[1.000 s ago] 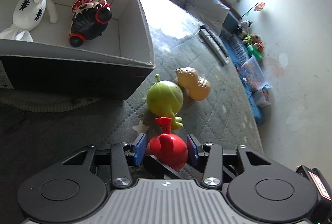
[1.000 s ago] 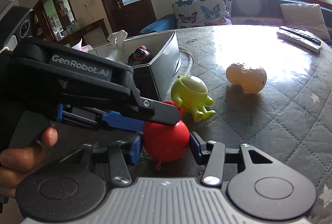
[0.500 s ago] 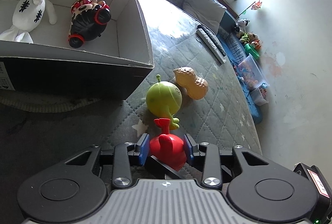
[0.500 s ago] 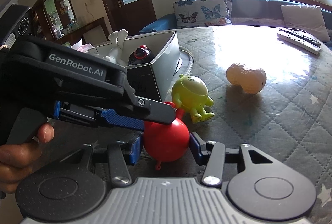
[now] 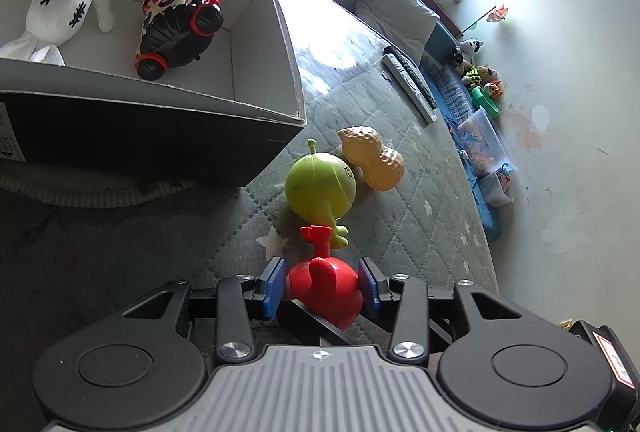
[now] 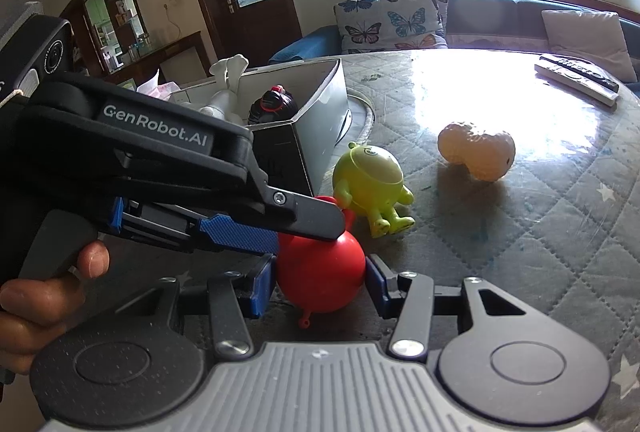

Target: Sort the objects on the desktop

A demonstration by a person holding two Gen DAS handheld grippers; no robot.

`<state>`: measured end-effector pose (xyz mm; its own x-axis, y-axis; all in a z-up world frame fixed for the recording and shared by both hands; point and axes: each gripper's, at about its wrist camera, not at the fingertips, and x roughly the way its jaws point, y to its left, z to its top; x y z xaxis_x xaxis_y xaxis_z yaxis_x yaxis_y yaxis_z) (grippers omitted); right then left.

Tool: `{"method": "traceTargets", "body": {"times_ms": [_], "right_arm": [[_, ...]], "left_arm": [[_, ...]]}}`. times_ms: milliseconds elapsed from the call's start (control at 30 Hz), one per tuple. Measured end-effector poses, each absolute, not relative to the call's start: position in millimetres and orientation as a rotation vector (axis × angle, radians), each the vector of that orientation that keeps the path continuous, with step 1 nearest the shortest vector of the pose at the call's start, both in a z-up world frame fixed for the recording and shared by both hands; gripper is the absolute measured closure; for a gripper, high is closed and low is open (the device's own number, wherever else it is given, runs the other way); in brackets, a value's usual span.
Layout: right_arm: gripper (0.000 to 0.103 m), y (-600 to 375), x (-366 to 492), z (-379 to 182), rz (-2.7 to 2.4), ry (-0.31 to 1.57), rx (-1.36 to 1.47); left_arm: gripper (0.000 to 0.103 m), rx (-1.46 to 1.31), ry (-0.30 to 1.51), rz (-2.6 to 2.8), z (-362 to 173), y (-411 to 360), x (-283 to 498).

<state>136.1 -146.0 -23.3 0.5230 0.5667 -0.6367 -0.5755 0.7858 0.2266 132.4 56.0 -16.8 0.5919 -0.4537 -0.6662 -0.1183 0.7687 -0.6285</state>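
Quilted grey table cover (image 5: 400, 200) fills the left wrist view, carrying one red round toy (image 5: 323, 286) pinched between the blue pads of the left gripper (image 5: 322, 287), one green alien figure (image 5: 320, 188) just ahead touching one tan peanut toy (image 5: 372, 162), and one open box (image 5: 280, 32) holding two toys. From the right wrist view, the same glossy red ball-shaped toy (image 6: 320, 278) sits on the table between the right gripper (image 6: 320, 286) fingers, which flank it closely; whether they touch it cannot be told, and the left gripper's black body (image 6: 160, 168) blocks the box front.
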Motion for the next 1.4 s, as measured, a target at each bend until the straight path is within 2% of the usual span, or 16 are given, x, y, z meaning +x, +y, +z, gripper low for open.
{"method": "traceTargets", "body": {"times_ms": [367,700,1000,1400], "right_arm": [[0.054,-131,132,12,0.734,0.674,-0.067],[0.055,-76,163,49,0.828,0.612,-0.153],[0.055,-11,206,47,0.925,0.701,-0.188],[0.055,24,243,8,0.985,0.893,-0.217]], "left_arm": [[0.060,-0.673,0.840,-0.206,25,74,120],[0.060,-0.712,0.727,-0.123,56,127,133],[0.060,-0.799,0.759,-0.019,42,189,153],[0.060,-0.843,0.874,0.051,7,217,174]]}}
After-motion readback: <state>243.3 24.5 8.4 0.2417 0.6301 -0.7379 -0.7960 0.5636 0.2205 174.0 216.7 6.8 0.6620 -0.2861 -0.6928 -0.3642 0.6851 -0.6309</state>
